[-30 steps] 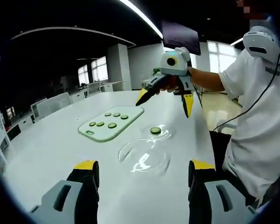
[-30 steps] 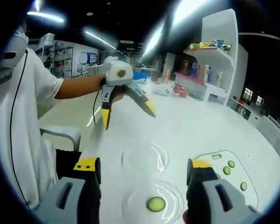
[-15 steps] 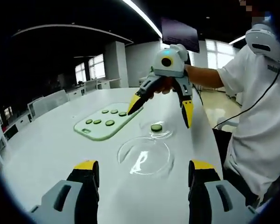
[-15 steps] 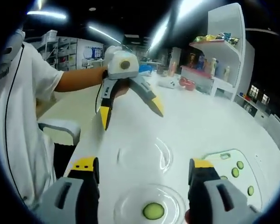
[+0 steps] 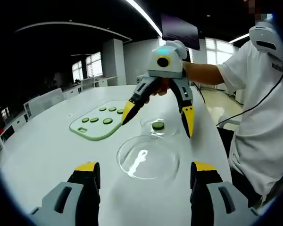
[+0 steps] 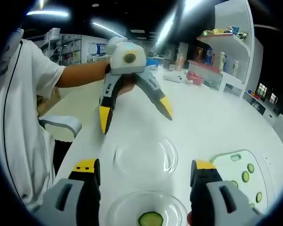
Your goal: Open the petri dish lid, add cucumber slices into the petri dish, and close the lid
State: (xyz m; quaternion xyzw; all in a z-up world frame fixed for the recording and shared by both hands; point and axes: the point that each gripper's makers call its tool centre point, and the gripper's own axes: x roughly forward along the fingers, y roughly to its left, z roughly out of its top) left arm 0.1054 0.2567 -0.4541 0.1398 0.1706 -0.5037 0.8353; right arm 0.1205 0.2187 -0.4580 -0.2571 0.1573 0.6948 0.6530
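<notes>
I see the petri dish (image 5: 157, 127) on the white tabletop (image 5: 47, 150), uncovered, holding one cucumber slice (image 5: 158, 125). Its clear lid (image 5: 148, 158) lies flat just beside it, nearer my left hand-held gripper (image 5: 144, 170), whose jaws are spread and empty. My right hand-held gripper (image 5: 156, 120) hovers above the dish, jaws wide apart, holding nothing. A pale green cutting board (image 5: 95, 125) with further slices (image 5: 95, 120) lies beside the dish.

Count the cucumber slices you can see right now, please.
7. One slice sits in the petri dish. Six lie on the cutting board: front row; back row. The right tongs may hide more.
</notes>
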